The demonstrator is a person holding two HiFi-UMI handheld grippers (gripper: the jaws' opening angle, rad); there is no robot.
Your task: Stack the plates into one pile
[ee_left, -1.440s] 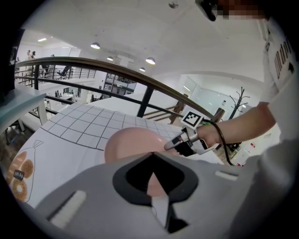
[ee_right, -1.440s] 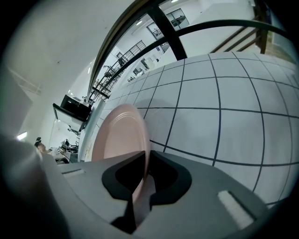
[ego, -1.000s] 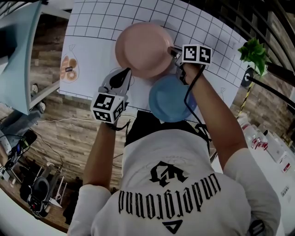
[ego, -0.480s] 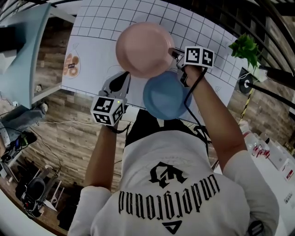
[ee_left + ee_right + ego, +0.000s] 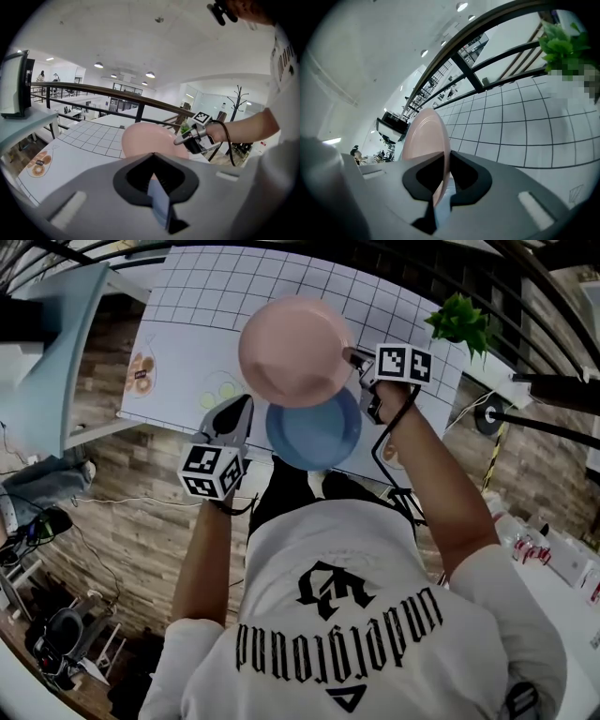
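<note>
My right gripper [image 5: 353, 356] is shut on the right rim of a pink plate [image 5: 292, 351] and holds it in the air over the gridded table sheet [image 5: 187, 315]. In the right gripper view the pink plate [image 5: 424, 136] runs edge-on between the jaws of that gripper [image 5: 443, 161]. A blue plate [image 5: 314, 432] lies lower down at the table's near edge, with its far rim hidden under the pink one. My left gripper [image 5: 247, 401] hovers left of the blue plate, apart from it, jaws together and empty. The left gripper view shows the left gripper [image 5: 152, 157], the pink plate [image 5: 145, 140] and the right gripper [image 5: 187, 138].
A donut picture [image 5: 141, 374] is printed on the sheet's left part. A green plant [image 5: 459, 324] stands past the table's right end. A dark railing [image 5: 112, 91] runs behind the table. The person's body fills the near side.
Both grippers have risen. The pink plate went up with the right gripper and now overlaps the blue plate's far rim. The left gripper has drawn back toward the table's near edge.
</note>
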